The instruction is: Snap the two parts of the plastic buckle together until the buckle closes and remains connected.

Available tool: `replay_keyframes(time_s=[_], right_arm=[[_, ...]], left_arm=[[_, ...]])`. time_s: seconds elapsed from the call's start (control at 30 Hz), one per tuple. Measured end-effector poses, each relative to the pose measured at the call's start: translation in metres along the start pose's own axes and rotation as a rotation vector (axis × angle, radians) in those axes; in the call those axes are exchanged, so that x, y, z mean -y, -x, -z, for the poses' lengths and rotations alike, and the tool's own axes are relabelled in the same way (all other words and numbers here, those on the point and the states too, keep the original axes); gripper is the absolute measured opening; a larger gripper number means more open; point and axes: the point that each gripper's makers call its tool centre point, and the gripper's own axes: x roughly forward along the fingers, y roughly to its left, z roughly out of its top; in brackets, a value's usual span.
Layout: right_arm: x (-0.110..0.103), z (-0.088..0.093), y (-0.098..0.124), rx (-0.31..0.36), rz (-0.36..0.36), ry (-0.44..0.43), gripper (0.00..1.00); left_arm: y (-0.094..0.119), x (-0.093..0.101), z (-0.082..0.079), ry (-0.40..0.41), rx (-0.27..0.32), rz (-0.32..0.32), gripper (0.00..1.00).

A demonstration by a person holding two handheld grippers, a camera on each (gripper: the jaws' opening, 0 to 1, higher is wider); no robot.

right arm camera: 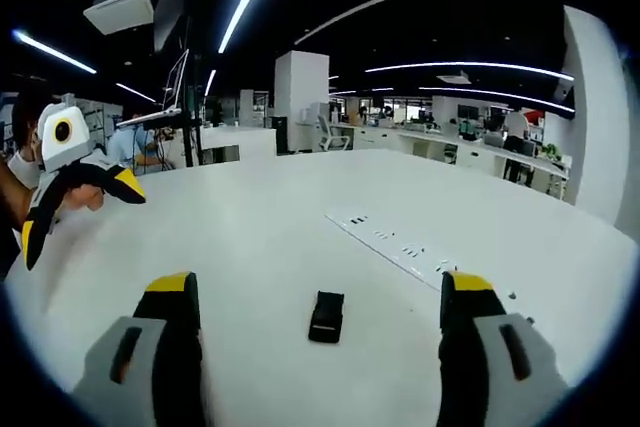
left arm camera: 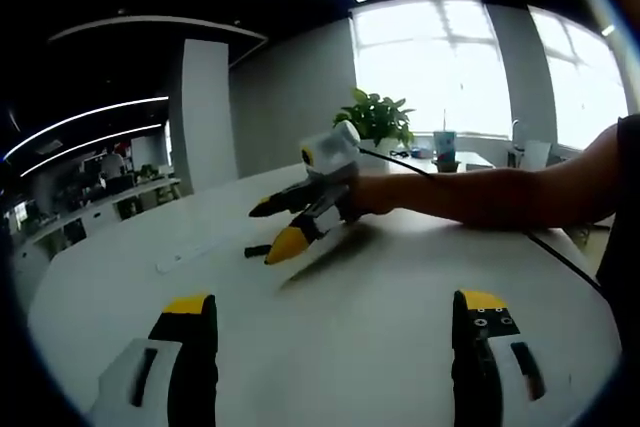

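A small black plastic buckle (right arm camera: pixel 327 316) lies flat on the white table (right arm camera: pixel 260 237), between the jaws of my right gripper (right arm camera: pixel 318 285), which stand wide open and do not touch it. I cannot tell whether it is one part or two parts joined. In the left gripper view the right gripper (left arm camera: pixel 274 228) reaches in from the right, held by a hand, with a small black piece (left arm camera: pixel 257 249) on the table at its lower tip. My left gripper (left arm camera: pixel 335 301) is open over bare table with nothing between its fingers. Seen at far left in the right gripper view, the left gripper (right arm camera: pixel 80 215) is raised off the table.
A white strip of sockets (right arm camera: pixel 400 242) runs across the tabletop beyond the buckle. The person's forearm (left arm camera: pixel 480 197) and a black cable (left arm camera: pixel 560 257) cross the table on the right. A potted plant (left arm camera: pixel 375 115) stands at the far edge by bright windows.
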Motion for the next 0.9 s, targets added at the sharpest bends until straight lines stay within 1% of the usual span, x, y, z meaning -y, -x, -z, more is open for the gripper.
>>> replay_keyframes(time_s=[0.1,0.3,0.43,0.53,0.6,0.67,0.7,0.77,0.83,0.9], right_arm=[[0.001,0.003,0.0,-0.016,0.016,0.013,1.0],[0.003,0.002,0.003,-0.012,0.034,0.007,1.0],[-0.002,0.008,0.004,-0.043,0.037,0.026,1.0],[-0.003,0.008,0.007,-0.043,0.04,0.029,1.0],[-0.003,0.007,0.01,-0.04,0.052,0.026,1.0],[-0.001,0.007,0.014,-0.03,0.074,0.02,1.0],[-0.001,0.008,0.018,-0.028,0.084,0.023,1.0],[0.003,0.008,0.026,-0.019,0.107,0.02,1.0],[0.007,0.008,0.033,-0.011,0.116,0.009,1.0],[0.008,0.006,0.041,0.011,0.132,-0.022,1.0]], left_arm=[[0.001,-0.001,-0.001,-0.004,0.004,-0.006,0.99],[0.003,-0.003,-0.002,-0.007,0.005,-0.013,0.99],[0.004,-0.004,-0.004,-0.008,0.01,-0.016,0.99],[0.004,-0.005,-0.003,-0.005,0.01,-0.02,0.99],[0.005,-0.007,-0.004,-0.008,0.01,-0.03,0.99],[0.006,-0.014,-0.002,-0.013,-0.002,-0.063,0.99],[0.006,-0.016,-0.001,-0.02,-0.005,-0.07,0.99],[0.007,-0.018,0.0,-0.016,-0.004,-0.07,0.99],[0.008,-0.019,-0.001,-0.008,0.001,-0.073,0.99],[0.008,-0.019,-0.002,-0.011,0.005,-0.075,0.99]])
